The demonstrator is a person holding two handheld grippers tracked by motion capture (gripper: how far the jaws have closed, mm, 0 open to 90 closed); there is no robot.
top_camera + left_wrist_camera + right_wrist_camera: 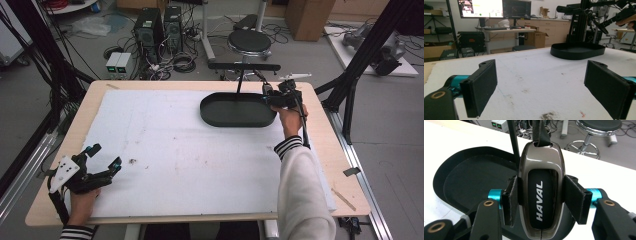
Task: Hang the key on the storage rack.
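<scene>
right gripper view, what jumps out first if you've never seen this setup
A glossy grey car key marked HAVAL, clamped between the right gripper pads, hangs over the rim of the black oval tray. In the high view that tray sits at the far right of the white mat, while the left gripper rests open at the near left corner.

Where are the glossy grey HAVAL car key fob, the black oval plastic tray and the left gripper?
Glossy grey HAVAL car key fob (539, 195), right gripper view, black centre panel.
Black oval plastic tray (235, 111), high view, bare floor.
Left gripper (106, 156), high view, midway between fingertips.
</scene>
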